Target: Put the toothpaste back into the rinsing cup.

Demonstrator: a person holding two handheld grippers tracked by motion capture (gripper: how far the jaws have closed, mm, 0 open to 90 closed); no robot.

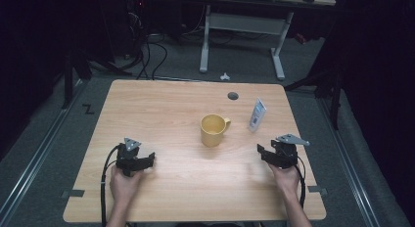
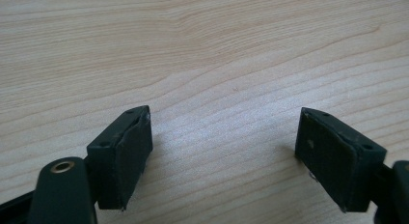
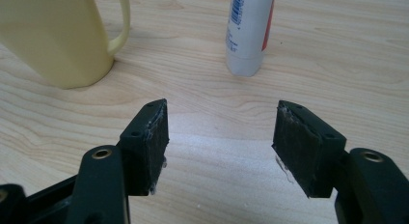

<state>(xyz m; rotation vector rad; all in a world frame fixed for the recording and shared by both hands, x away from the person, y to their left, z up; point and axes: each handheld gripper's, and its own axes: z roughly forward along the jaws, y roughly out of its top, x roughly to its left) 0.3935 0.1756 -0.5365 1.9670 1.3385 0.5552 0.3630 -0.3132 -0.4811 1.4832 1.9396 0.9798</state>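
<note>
So the big wooden counter (image 1: 161, 100) took up most of the high view, with the bright stuff sitting toward its far right half. The yellow mug (image 1: 213, 129) stood upright near the middle, handle pointing right toward a white tube (image 1: 257, 114) that stood on its cap just beside it, not touching as far as I could tell.

The right hand-held gripper (image 1: 265, 153) was up off the counter, well short of both, and aimed at them: in the right gripper view the tube (image 3: 249, 31) sat almost dead ahead between the jaws and the mug (image 3: 60, 38) off to the left. Jaws were apart with nothing between the pads, so it was released. The left hand-held gripper (image 1: 147, 160) was also wide open over bare wood (image 2: 202, 55), far from everything.

My read: this was the approach step, nothing grabbed yet, and the tube looked like the target. The next move would call for pushing forward until the pads straddle the tube, then squeezing gently so it doesn't tip into the mug.
</note>
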